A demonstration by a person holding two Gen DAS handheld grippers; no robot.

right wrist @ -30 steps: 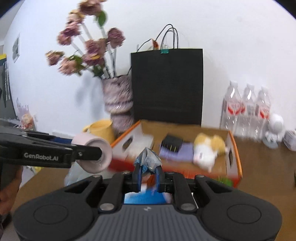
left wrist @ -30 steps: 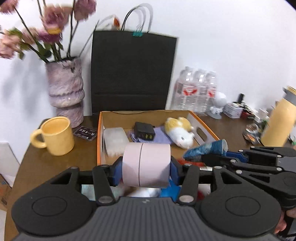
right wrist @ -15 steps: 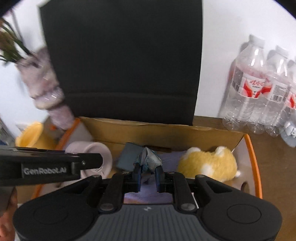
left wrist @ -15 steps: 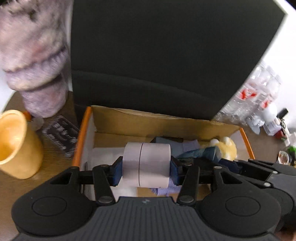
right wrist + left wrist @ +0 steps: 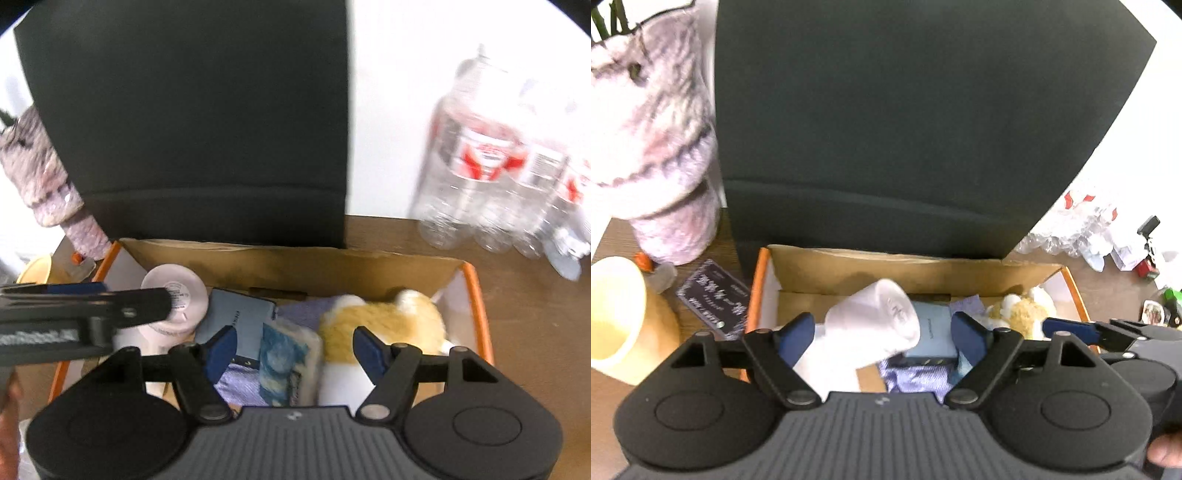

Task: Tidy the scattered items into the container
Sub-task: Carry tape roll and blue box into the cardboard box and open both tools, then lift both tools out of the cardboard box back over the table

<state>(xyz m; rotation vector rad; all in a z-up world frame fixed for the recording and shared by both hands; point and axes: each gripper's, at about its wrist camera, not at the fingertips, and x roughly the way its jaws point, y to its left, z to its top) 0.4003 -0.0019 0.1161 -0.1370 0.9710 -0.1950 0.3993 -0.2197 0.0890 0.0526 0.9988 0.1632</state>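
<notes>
The cardboard box with orange rim (image 5: 886,264) (image 5: 280,258) sits in front of me on the wooden table. My left gripper (image 5: 882,334) is open above its left part; the pale pink jar (image 5: 875,319) (image 5: 175,297) lies tilted between the fingers, free of the pads, over the box. My right gripper (image 5: 293,350) is open above the box's middle; the blue patterned pouch (image 5: 284,360) lies below it in the box. In the box are also a light blue packet (image 5: 240,323), a purple cloth (image 5: 240,387) and a yellow plush toy (image 5: 384,325) (image 5: 1021,314).
A black paper bag (image 5: 905,129) (image 5: 192,122) stands right behind the box. A mottled vase (image 5: 653,147), a yellow mug (image 5: 617,317) and a dark card (image 5: 713,299) are on the left. Water bottles (image 5: 498,177) stand at the right back.
Both grippers moved forward over the box and opened. The pink jar left the left pads and tipped; the blue pouch dropped from the right gripper into the box.
</notes>
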